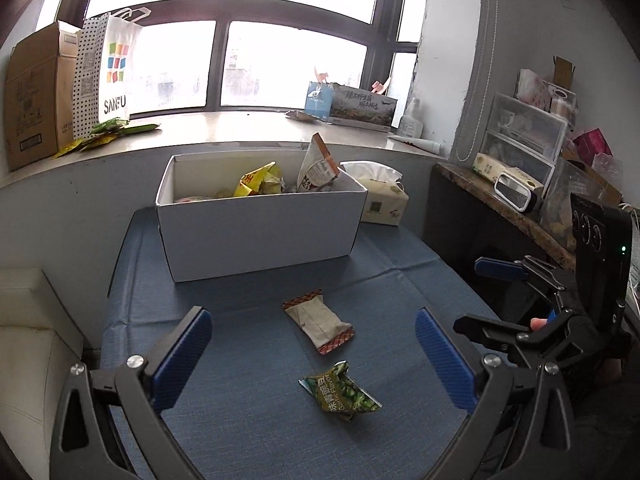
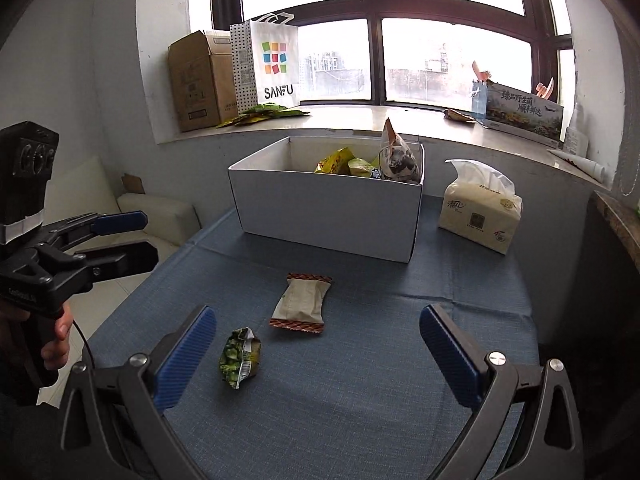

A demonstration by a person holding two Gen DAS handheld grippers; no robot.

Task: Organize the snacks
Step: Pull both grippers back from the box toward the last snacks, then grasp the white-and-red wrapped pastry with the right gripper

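A white cardboard box stands at the back of the blue table and holds several snack packs. Two packs lie loose in front of it: a beige pack with brown ends and a green pea pack. My left gripper is open and empty, with both packs between and ahead of its fingers. My right gripper is open and empty above the table's front; it also shows at the right of the left wrist view. The left gripper also shows in the right wrist view.
A tissue pack sits right of the box. The windowsill holds a cardboard carton, a SANFU bag, green packets and a printed box. A cluttered side shelf stands right; a cream cushion lies left.
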